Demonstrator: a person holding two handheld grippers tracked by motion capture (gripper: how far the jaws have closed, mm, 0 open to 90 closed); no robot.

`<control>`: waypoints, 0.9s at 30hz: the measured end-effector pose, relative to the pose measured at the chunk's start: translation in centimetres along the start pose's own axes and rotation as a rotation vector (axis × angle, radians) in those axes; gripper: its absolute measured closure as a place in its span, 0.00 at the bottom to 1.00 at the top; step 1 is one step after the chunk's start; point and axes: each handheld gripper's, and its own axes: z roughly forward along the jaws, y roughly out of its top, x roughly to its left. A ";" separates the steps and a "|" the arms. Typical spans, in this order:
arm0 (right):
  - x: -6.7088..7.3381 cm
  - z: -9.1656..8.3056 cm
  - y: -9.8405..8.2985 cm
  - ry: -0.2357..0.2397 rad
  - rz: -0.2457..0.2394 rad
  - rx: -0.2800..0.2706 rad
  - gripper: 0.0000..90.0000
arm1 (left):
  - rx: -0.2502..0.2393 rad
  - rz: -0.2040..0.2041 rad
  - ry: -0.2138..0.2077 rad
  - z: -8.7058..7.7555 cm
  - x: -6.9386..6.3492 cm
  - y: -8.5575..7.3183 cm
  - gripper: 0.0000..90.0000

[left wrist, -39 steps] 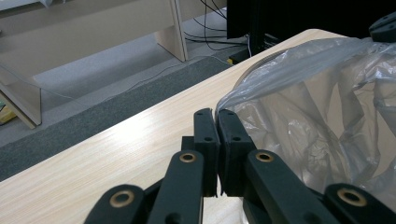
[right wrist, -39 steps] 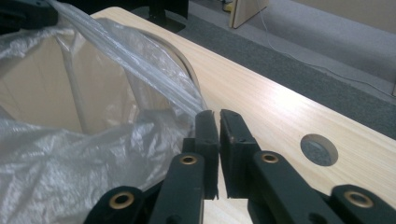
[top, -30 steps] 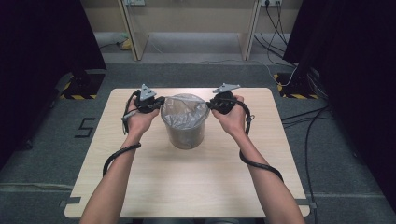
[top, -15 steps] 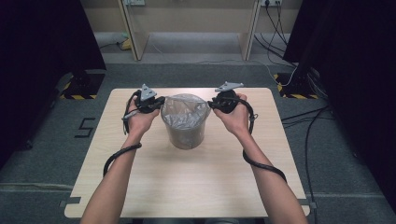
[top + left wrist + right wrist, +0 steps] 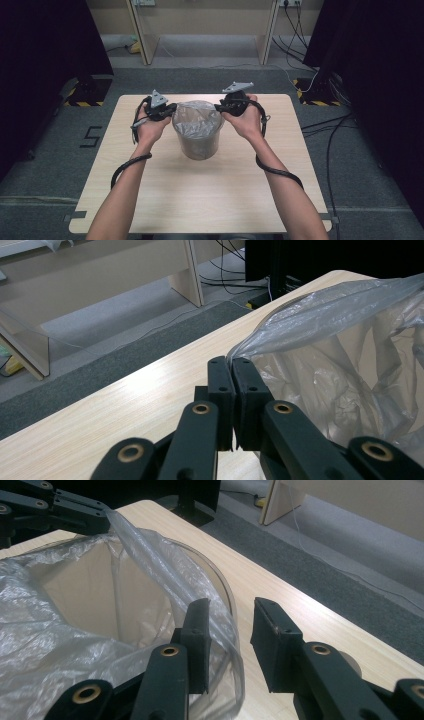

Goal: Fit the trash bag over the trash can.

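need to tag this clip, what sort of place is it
Probably a lab or recording room, not a home: a lone wooden table on grey carpet, black curtains at both sides, loose cables across the floor and hazard-striped stand bases.

A light wooden table (image 5: 165, 200) carries a clear bucket (image 5: 198, 145) lined with a plastic bag (image 5: 197, 117).

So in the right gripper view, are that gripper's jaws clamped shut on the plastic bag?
No: the right gripper has its jaws standing apart, and the plastic bag's edge hangs loose in the gap between them, pressed by neither.
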 end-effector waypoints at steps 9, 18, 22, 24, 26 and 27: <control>0.2 1.7 0.8 0.017 -0.039 0.053 0.85 | -0.003 0.007 -0.004 0.0 0.0 0.1 0.96; -0.2 2.1 0.8 0.000 -0.002 0.031 0.99 | -0.003 0.009 -0.010 0.1 0.1 0.4 0.96; -0.5 2.5 0.6 -0.011 0.018 0.029 1.00 | 0.001 0.007 -0.011 0.4 0.1 0.7 0.96; -0.6 2.5 0.6 -0.016 0.024 0.026 1.00 | 0.001 0.004 -0.011 0.5 0.1 0.7 0.96; -0.7 2.6 0.5 -0.017 0.025 0.024 1.00 | 0.001 0.003 -0.011 0.5 0.1 0.7 0.96; -0.7 2.7 0.5 -0.018 0.026 0.026 1.00 | 0.000 -0.003 -0.011 0.6 0.2 0.7 0.96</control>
